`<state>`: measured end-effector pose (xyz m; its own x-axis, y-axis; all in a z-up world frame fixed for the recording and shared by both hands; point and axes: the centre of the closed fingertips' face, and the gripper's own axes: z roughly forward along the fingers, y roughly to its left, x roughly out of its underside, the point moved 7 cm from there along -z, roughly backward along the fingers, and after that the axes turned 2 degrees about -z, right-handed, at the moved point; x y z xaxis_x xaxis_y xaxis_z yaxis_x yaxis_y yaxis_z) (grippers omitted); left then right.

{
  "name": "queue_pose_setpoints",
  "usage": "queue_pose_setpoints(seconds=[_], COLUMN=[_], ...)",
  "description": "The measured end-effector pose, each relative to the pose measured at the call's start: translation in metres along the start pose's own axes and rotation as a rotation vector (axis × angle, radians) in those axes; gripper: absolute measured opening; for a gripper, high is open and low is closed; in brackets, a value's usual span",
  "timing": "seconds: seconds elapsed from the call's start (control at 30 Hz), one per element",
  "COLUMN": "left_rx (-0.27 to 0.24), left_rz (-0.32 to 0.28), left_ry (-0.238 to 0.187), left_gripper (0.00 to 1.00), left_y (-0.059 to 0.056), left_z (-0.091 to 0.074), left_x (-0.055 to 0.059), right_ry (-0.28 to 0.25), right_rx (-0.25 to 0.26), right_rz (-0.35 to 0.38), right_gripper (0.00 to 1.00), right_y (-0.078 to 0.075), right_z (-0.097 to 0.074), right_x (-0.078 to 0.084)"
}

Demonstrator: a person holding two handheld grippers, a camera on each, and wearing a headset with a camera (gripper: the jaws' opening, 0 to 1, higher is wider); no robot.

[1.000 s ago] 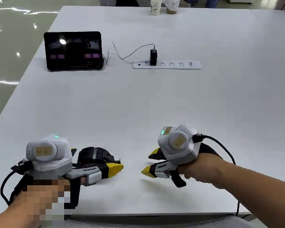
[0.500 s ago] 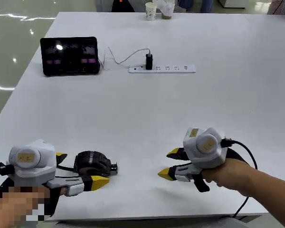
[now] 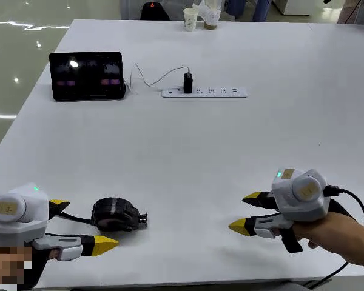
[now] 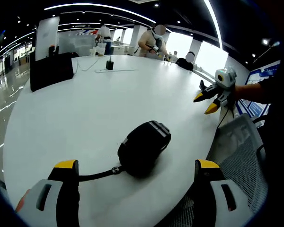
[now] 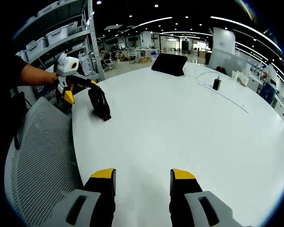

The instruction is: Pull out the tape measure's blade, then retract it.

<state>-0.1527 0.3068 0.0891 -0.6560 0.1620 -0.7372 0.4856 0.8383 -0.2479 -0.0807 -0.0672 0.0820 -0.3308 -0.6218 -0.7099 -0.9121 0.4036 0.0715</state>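
Note:
The black tape measure lies on the white table near its front edge, with no blade showing outside the case. My left gripper is open just to its left, not touching it. In the left gripper view the tape measure rests a little ahead of my left gripper, between the lines of the jaws, and its thin strap trails back toward them. My right gripper is open far to the right with nothing in it. The right gripper view has the tape measure at a distance, next to the left gripper.
A dark tablet stands at the back left. Beside it lies a white power strip with a black charger plugged in. Paper cups sit at the far edge. A grey mesh chair is at the table's front edge.
My left gripper has drawn back to the left, off the tape measure, which now lies free on the table. My right gripper has moved well to the right, so the two stand farther apart.

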Motion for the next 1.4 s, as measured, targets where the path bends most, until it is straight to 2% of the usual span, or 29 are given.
queue_pose_setpoints(seconds=[0.03, 0.1, 0.3, 0.43, 0.77, 0.97, 1.07, 1.2, 1.33, 1.4], left_rx=[0.011, -0.003, -0.004, 0.006, 0.005, 0.002, -0.001, -0.008, -0.014, -0.017], left_rz=[-0.007, -0.003, 0.04, 0.066, 0.07, 0.071, 0.072, 0.074, 0.079, 0.084], left_ry=[-0.003, -0.008, 0.029, 0.043, 0.051, 0.062, 0.065, 0.065, 0.066, 0.066], left_gripper=[0.99, 0.99, 0.99, 0.98, 0.99, 0.99, 0.99, 0.99, 0.99, 0.99], left_y=[0.0, 0.003, 0.008, 0.007, 0.012, 0.015, 0.017, 0.019, 0.021, 0.022], left_z=[-0.002, -0.004, -0.006, -0.008, -0.013, -0.016, -0.018, -0.019, -0.021, -0.021], left_x=[0.0, -0.001, 0.005, 0.007, 0.01, 0.012, 0.013, 0.011, 0.009, 0.009], right_ry=[-0.001, -0.005, 0.004, 0.006, 0.034, 0.036, -0.006, -0.008, -0.008, 0.002], right_rx=[0.003, 0.01, 0.038, 0.058, 0.087, 0.089, 0.06, 0.058, 0.078, 0.091], right_rz=[0.001, 0.0, 0.02, 0.032, 0.039, 0.055, 0.079, 0.091, 0.102, 0.086], right_gripper=[0.44, 0.46, 0.51, 0.55, 0.65, 0.72, 0.8, 0.89, 0.99, 0.99], right_y=[-0.001, -0.001, -0.008, -0.012, -0.025, -0.025, -0.024, -0.025, -0.03, -0.032], right_z=[-0.002, -0.008, -0.025, -0.036, -0.058, -0.071, -0.076, -0.08, -0.083, -0.084], right_x=[0.002, 0.007, 0.028, 0.035, 0.055, 0.058, 0.057, 0.059, 0.063, 0.065])
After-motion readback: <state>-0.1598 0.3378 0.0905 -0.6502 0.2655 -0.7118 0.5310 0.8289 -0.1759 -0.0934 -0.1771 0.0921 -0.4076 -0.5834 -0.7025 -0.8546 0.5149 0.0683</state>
